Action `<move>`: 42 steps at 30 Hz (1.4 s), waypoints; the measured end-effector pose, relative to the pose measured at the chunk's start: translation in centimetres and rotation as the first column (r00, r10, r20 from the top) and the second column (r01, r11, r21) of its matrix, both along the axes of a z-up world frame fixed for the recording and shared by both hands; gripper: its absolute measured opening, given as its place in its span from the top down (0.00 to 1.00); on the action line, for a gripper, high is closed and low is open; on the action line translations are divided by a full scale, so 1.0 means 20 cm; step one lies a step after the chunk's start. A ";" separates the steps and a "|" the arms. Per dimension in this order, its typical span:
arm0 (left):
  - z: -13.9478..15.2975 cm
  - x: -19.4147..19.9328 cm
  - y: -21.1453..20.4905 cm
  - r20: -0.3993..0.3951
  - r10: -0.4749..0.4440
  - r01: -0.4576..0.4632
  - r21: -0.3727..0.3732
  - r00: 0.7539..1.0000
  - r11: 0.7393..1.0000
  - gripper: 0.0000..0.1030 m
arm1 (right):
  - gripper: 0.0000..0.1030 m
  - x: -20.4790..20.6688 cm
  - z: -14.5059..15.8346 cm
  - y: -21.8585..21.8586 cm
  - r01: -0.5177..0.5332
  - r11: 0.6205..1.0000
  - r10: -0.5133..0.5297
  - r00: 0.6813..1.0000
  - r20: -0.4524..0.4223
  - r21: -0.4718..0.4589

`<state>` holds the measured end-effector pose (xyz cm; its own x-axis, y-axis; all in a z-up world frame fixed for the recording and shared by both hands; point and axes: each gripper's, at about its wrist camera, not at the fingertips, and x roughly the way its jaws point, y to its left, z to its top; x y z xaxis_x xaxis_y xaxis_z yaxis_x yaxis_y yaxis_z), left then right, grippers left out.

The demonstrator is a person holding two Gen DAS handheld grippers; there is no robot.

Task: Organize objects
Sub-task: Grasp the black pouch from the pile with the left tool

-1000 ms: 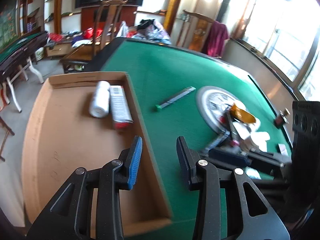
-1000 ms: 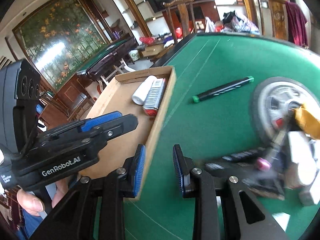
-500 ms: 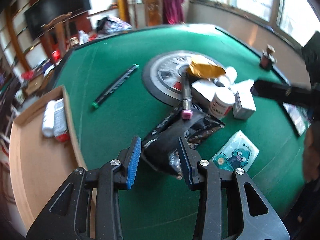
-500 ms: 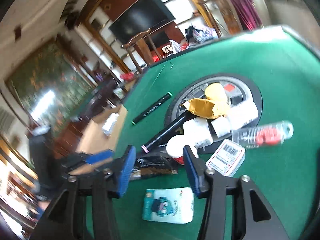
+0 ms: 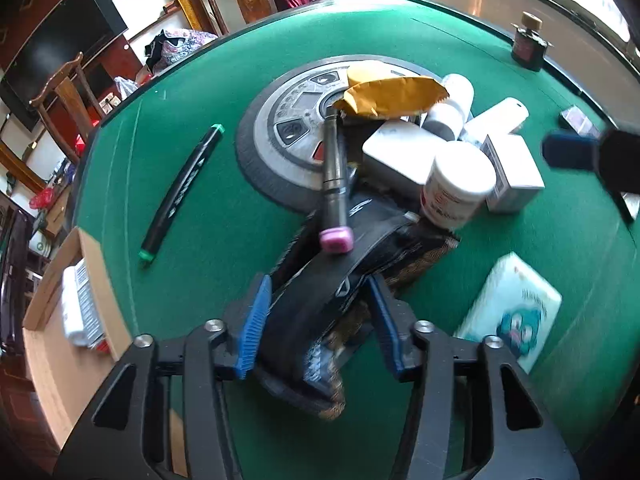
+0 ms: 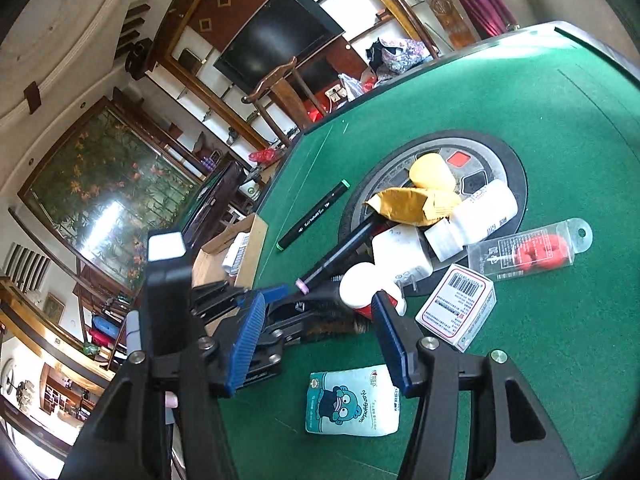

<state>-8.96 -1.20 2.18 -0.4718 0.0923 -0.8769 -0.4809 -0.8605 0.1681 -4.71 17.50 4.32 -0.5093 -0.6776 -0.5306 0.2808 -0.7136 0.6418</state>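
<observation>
A black foil packet [image 5: 320, 304] lies on the green felt table [image 5: 208, 248] at the near end of a pile. My left gripper [image 5: 318, 324] points down over it. Its jaws are opening, with the packet between the blue pads and not squeezed. A pink-capped marker [image 5: 334, 184] rests on the packet's far end. My right gripper [image 6: 318, 344] hovers to the right above a tissue pack [image 6: 352, 400]. Its jaws are opening too, with nothing between them. A white jar [image 6: 360, 288] stands just beyond its fingers.
The cardboard box [image 5: 44, 360] at the table's left edge holds a white roll and a barcoded tube [image 5: 80, 308]. A green-capped marker [image 5: 180, 188] lies alone. A yellow packet [image 5: 392, 94], bottles and white boxes [image 5: 512, 172] crowd the round grey disc [image 5: 280, 136]. A clear pack with red contents [image 6: 532, 252] lies to the right.
Both grippers swung from the cardboard box to the pile. The left one dropped over the black packet. Both pairs of jaws stand wider than before.
</observation>
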 end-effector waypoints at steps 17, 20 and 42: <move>-0.01 0.27 -0.01 0.029 0.192 -0.194 0.173 0.981 0.965 0.66 | 0.46 0.01 -0.04 -0.06 -0.020 0.999 0.019 0.999 0.026 0.044; -0.02 0.18 0.01 0.038 0.225 -0.228 0.150 0.974 0.962 0.61 | 0.46 0.02 -0.04 -0.09 -0.028 0.996 0.026 0.999 0.021 0.089; -0.06 0.04 -0.21 0.065 0.280 -0.285 0.343 0.958 0.895 0.64 | 0.45 0.32 -0.16 -0.24 -0.363 0.859 0.357 0.930 0.085 0.360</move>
<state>-8.13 -5.41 0.92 -0.5118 0.2547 -0.8205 -0.2089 -0.9633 -0.1687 1.63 12.78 1.10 -0.2569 -0.5700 -0.7805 0.5560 -0.7477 0.3630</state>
